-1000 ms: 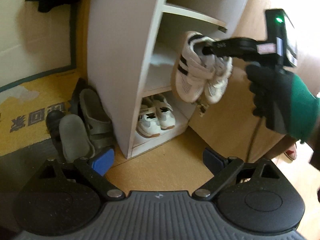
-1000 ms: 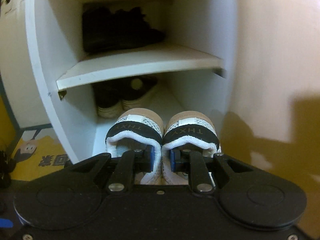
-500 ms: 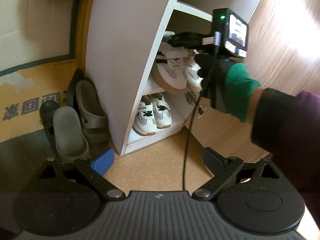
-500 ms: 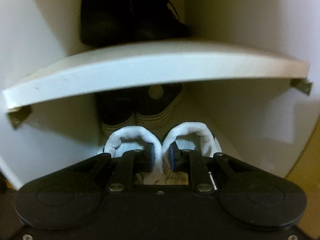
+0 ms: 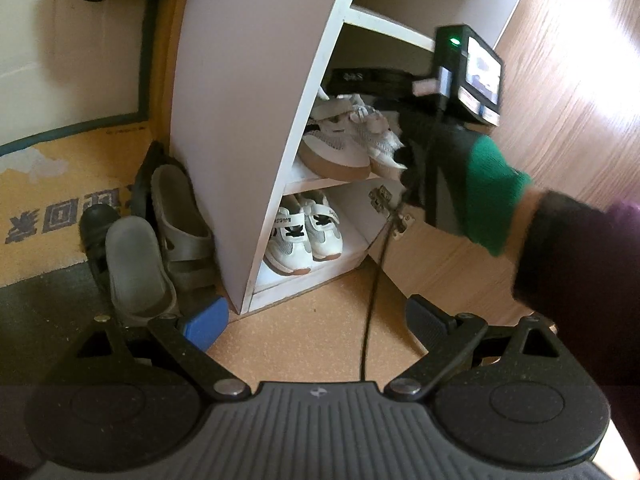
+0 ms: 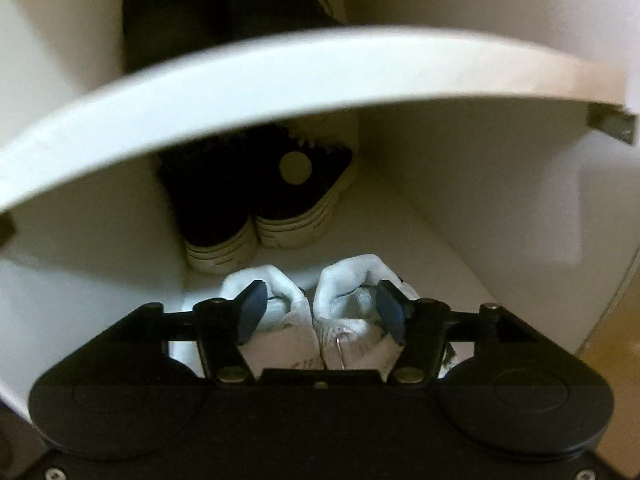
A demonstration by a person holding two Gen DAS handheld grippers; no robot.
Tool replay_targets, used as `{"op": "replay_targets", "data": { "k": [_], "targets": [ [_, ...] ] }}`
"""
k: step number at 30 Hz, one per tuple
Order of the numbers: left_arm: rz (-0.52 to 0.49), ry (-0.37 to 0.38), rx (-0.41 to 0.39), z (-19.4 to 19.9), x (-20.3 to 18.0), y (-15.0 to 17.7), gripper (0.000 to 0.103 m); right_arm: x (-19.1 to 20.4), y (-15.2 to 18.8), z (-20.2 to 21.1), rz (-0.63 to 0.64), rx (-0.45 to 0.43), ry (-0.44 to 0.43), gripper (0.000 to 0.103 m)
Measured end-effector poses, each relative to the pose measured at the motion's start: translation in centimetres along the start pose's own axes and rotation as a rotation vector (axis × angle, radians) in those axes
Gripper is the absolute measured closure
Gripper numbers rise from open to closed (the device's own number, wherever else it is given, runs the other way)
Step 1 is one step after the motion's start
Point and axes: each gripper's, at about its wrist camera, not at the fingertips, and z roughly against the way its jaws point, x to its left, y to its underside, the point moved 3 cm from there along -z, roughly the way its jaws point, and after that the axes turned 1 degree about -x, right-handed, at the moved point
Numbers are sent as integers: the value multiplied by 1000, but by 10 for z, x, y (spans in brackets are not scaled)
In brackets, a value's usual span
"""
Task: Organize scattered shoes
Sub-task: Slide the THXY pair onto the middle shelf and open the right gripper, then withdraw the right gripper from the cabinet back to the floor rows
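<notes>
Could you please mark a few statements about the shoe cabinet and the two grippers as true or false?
1. The right gripper pinches the white sneakers tightly. False: its jaws have just opened, and the pads stand apart inside the shoe collars.
2. The white sneakers rest on a cabinet shelf. True.
3. Black high-tops stand behind the white sneakers. True.
4. The left gripper holds a grey slipper. False: it is open and holds nothing; the slipper lies on the floor.
5. The bottom compartment stands bare. False: a white pair with straps sits there.
</notes>
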Motion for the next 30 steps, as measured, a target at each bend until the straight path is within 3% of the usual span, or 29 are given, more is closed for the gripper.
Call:
{"op": "replay_targets", "data": {
  "k": [5, 10, 14, 19, 30],
  "targets": [
    [7, -24, -25, 5, 5, -1, 7, -8, 18, 47, -22, -37, -20, 22],
    [9, -38, -42, 9, 5, -3, 7, -14, 55, 77, -22, -9, -87, 19],
    [-7, -30, -40, 8, -1, -3, 7, -21, 69, 79, -56, 7, -64, 19],
    [-13, -33, -39, 6, -4, -4, 7, -11, 77, 49, -66, 28, -87, 18],
    [-26, -31, -30, 3, -10, -3, 7, -15, 70, 40, -78, -14, -75, 19]
  ]
}}
